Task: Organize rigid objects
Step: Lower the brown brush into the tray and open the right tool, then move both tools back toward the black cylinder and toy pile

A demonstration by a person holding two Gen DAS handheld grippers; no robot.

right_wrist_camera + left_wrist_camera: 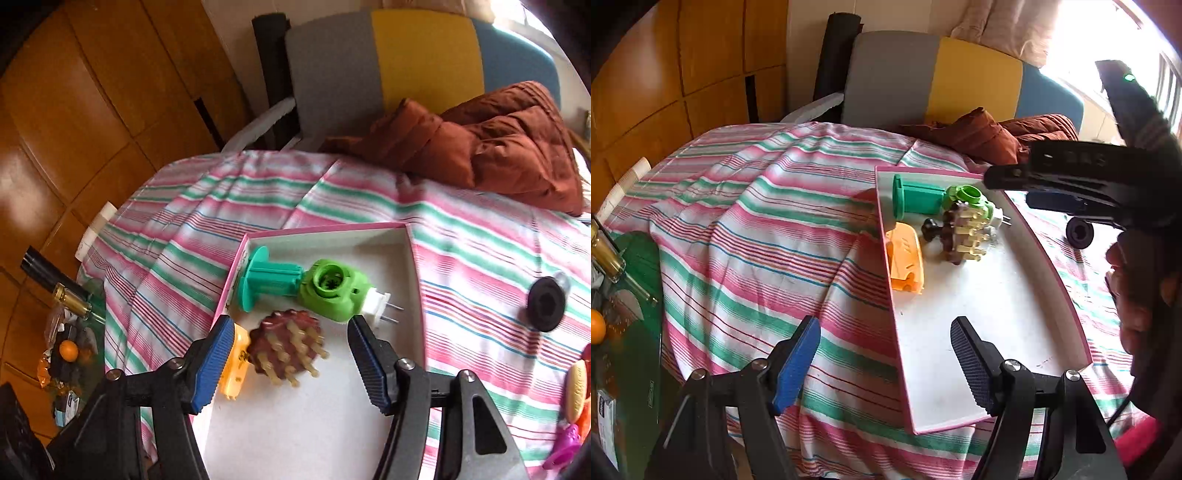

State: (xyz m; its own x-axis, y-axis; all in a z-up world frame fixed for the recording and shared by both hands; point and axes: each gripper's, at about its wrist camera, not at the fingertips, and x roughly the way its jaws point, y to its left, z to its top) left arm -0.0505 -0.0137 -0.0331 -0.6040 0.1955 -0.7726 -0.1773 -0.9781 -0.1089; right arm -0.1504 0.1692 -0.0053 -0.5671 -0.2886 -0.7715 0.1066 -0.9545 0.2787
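Both sets of jaws stand apart with nothing between the pads. From its own camera, the left gripper hangs over the near left edge of the pink-rimmed tray, its left pad above the striped cloth and its right pad above the tray's white floor.

Seen from the right wrist, the right gripper is spread over the tray's contents, with the brown spiked disc lying on the tray floor in the gap between its pads; neither pad touches it.

Four things lie in the tray's far end. At twelve o'clock from the spiked disc is the green plug-in device with white prongs pointing to three o'clock. Touching it at nine o'clock is the teal spool, lying on its side against the tray's left wall. At nine o'clock from the disc, partly hidden by the right gripper's left pad, sits the orange plastic piece.

Outside the tray, on the cloth at three o'clock, lies a black round knob. At the right edge of that view, some coloured toys show only partly. A rust-coloured quilted jacket lies bunched at one o'clock, beyond the tray.
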